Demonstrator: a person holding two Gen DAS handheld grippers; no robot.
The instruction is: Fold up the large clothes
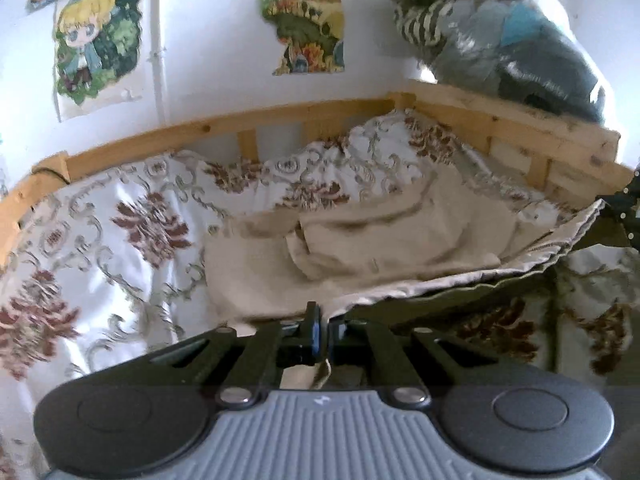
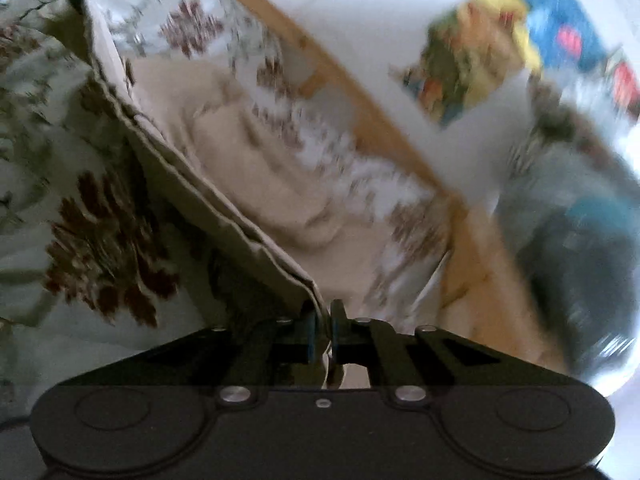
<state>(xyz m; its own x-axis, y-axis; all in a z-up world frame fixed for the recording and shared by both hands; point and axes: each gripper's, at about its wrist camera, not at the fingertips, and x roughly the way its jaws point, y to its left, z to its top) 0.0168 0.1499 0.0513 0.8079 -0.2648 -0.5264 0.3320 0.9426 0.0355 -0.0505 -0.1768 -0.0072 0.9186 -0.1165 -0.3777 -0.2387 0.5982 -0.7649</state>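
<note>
A large beige garment (image 1: 360, 232) lies crumpled on a floral bedspread (image 1: 100, 232). Its ribbed hem edge (image 1: 460, 276) is lifted and stretched taut between both grippers. My left gripper (image 1: 322, 328) is shut on one end of that edge. In the right wrist view, my right gripper (image 2: 325, 332) is shut on the other end of the beige garment (image 2: 256, 184); the edge (image 2: 192, 168) runs up and left from it. The right wrist view is motion-blurred.
A wooden bed rail (image 1: 280, 116) runs along the white wall with cartoon posters (image 1: 96, 40). A clear bag of clothes (image 1: 500, 36) sits on the rail at the far right corner. The floral bedspread (image 2: 80, 200) lies below the lifted edge.
</note>
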